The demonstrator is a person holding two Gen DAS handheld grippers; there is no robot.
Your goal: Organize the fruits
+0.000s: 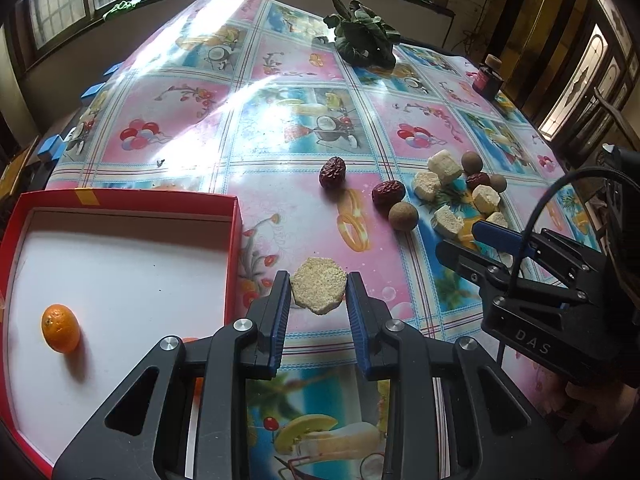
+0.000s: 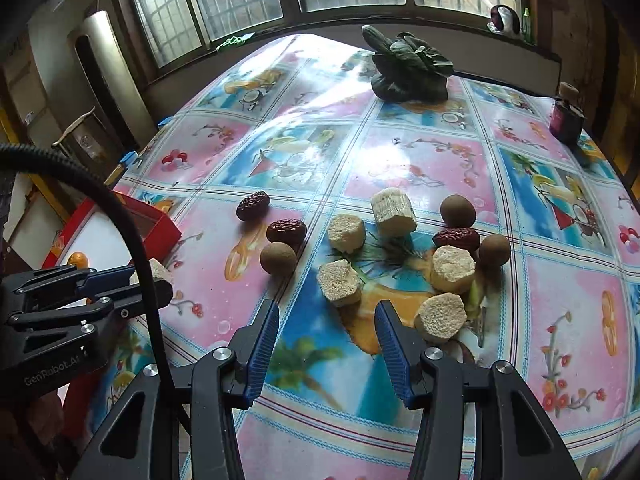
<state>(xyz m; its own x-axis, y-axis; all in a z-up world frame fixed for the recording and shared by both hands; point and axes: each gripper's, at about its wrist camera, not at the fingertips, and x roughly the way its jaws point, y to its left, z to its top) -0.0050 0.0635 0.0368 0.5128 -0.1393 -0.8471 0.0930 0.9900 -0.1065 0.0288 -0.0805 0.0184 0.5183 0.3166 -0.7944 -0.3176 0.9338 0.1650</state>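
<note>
The left gripper (image 1: 319, 292) pinches a pale hexagonal fruit piece (image 1: 318, 290) between its blue pads, held above the counter (image 1: 304, 220). To its left stands the red tray (image 1: 132, 200), and a small orange (image 1: 60, 328) lies inside on the white bottom. The right gripper (image 2: 326, 312) has its jaws spread with nothing between them. Just ahead of it lie five more pale fruit pieces (image 2: 339, 282), three red dates (image 2: 286, 231) and three round brown longans (image 2: 278, 258). Far ahead sits a leafy green vegetable (image 2: 408, 66), and a dark bottle (image 2: 566, 118) stands to the far right.
</note>
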